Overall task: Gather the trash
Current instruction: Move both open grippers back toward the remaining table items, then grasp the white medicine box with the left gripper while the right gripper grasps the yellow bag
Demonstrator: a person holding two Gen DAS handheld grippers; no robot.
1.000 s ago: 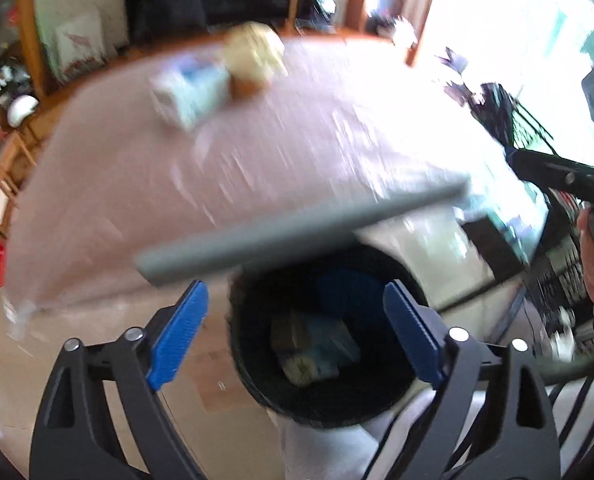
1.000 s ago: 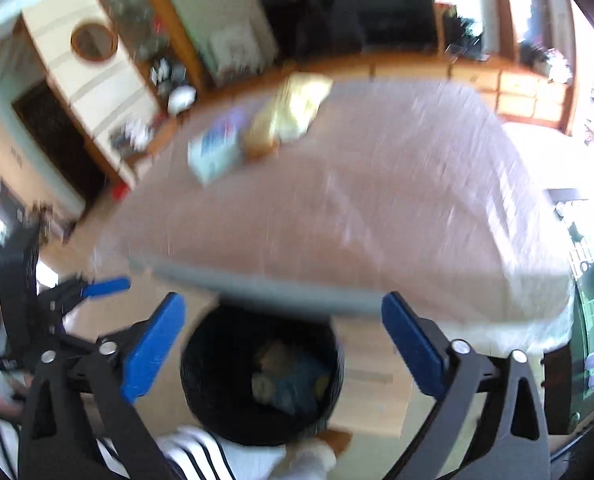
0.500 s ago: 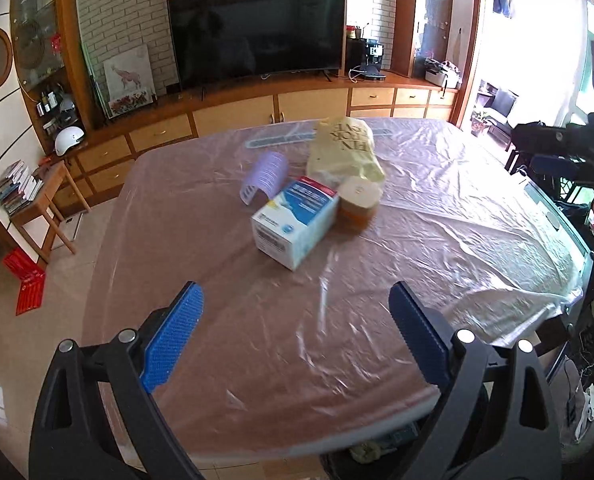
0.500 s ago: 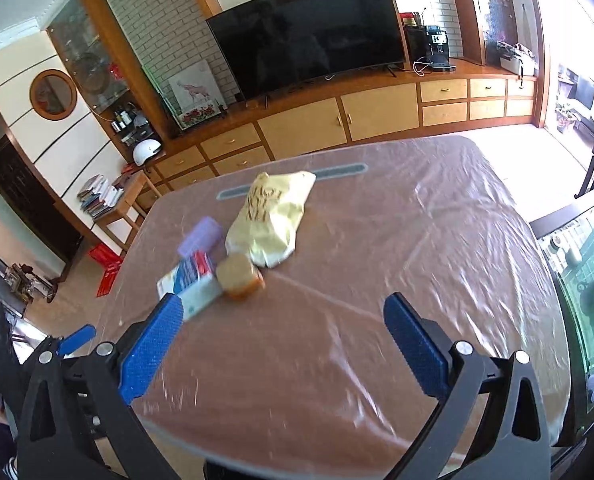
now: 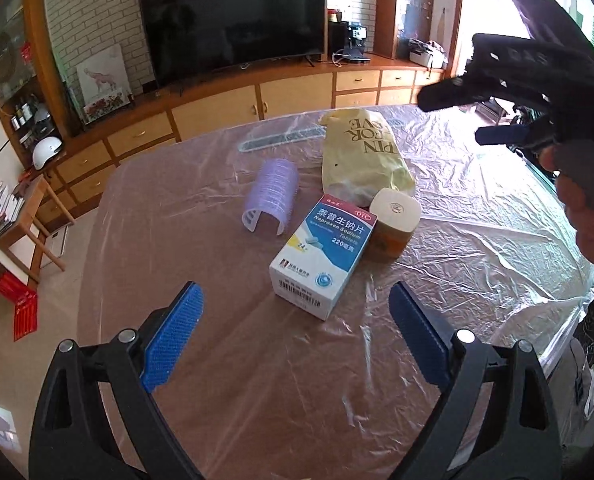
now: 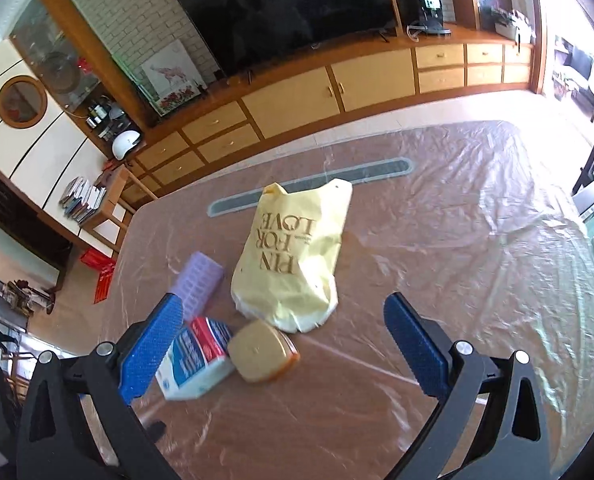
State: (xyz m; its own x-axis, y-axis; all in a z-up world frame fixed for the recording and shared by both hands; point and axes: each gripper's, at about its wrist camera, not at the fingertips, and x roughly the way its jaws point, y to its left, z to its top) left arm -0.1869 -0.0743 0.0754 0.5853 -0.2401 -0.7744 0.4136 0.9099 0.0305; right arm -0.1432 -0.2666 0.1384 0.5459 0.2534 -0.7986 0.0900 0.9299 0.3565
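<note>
A white and blue medicine box (image 5: pixel 321 256) lies on the plastic-covered table (image 5: pixel 257 380), beside a tan square container (image 5: pixel 393 226), a yellow bag (image 5: pixel 363 160) and a purple hair roller (image 5: pixel 271 196). My left gripper (image 5: pixel 295 336) is open and empty just short of the box. My right gripper (image 6: pixel 285 348) is open and empty over the table, with the box (image 6: pixel 195 360), the tan container (image 6: pixel 262 350), the yellow bag (image 6: pixel 293 256) and the roller (image 6: pixel 199 284) in front of it. The right gripper also shows at the right of the left wrist view (image 5: pixel 497 112).
A grey strip (image 6: pixel 309 192) lies under the plastic at the table's far side. A TV (image 5: pixel 233 28) and a wooden cabinet (image 5: pixel 217 108) stand along the far wall. A small wooden side table (image 5: pixel 25 216) with books stands on the floor at the left.
Both grippers rose from over a black trash bin below the table edge and now face the tabletop, closer to the items. Both stayed open and empty.
</note>
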